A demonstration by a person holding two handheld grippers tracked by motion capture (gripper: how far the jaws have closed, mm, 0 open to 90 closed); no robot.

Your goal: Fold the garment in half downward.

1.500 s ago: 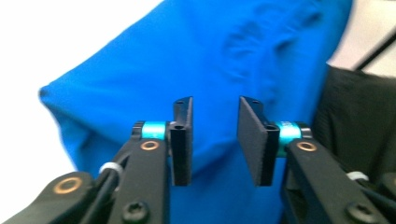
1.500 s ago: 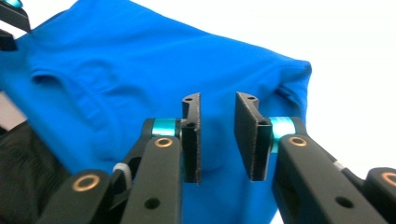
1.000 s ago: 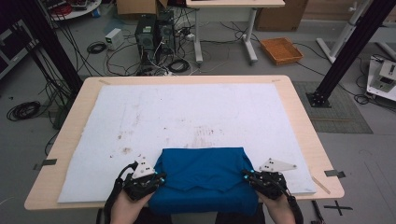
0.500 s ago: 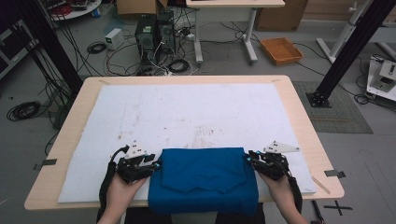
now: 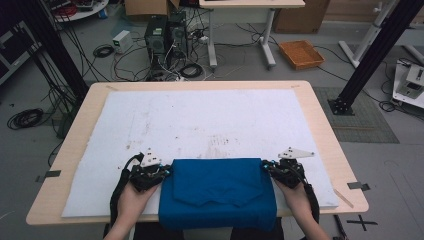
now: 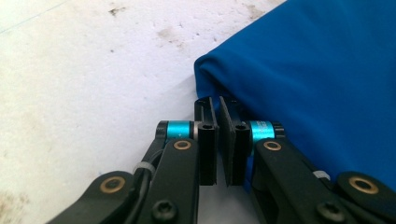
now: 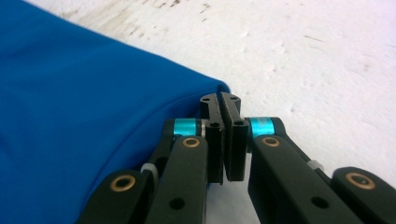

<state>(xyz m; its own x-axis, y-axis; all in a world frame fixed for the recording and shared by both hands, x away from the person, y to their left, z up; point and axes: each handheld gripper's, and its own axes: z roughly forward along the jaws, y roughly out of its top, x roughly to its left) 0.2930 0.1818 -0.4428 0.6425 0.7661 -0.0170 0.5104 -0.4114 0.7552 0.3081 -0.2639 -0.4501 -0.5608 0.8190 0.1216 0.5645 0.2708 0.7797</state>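
Currently the folded blue cloth (image 5: 218, 192) lies at the near edge of the white foam mat (image 5: 200, 120) on the tabletop (image 5: 320, 115), its long axis running left to right between both tongs. Left tongs (image 6: 218, 107) and right tongs (image 7: 220, 103) sit clenched, empty, just beside the cloth's far corners, equally near. Cloth is smooth, soft-edged, rectangular; mat is matte, pitted, stained.
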